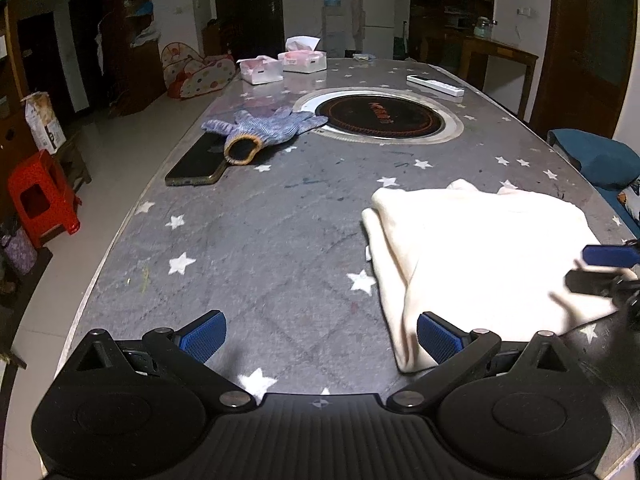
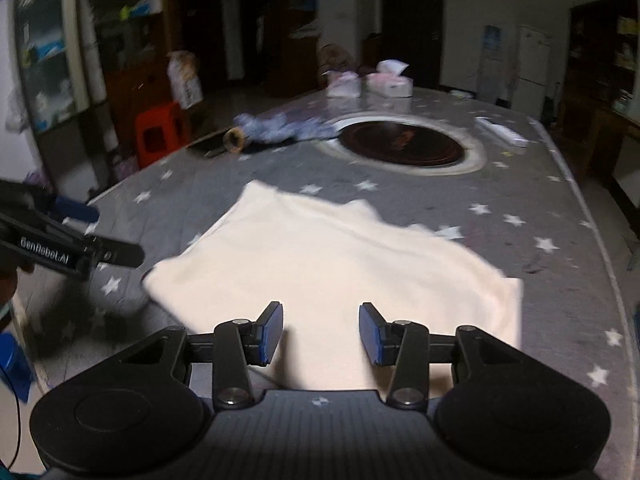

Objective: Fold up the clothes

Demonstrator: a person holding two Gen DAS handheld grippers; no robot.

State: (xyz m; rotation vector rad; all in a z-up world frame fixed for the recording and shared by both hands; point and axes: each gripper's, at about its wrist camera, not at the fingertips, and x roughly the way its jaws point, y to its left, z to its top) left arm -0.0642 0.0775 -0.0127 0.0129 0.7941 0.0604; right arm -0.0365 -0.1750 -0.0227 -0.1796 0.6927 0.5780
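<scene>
The left black two-finger gripper with blue ribbed pads (image 1: 320, 340) is held low, its jaws spread wide with nothing between them. The right black two-finger gripper with blue pads (image 2: 321, 334) points forward, its jaws parted more narrowly and also empty. The two tools are near each other.

My left gripper (image 1: 322, 340): matt black plastic, ribbed blue rubbery pads (image 1: 202, 336). Cream folded garment (image 1: 480, 256): soft matt cloth, smooth knit. Grey star-printed table cover (image 1: 256, 264): matt, scuffed. Blue-grey knitted work glove (image 1: 264, 128): coarse yarn. Black slab phone (image 1: 196, 164): glossy. Round black inset cooktop (image 1: 380, 118): glossy, metal rim.
</scene>
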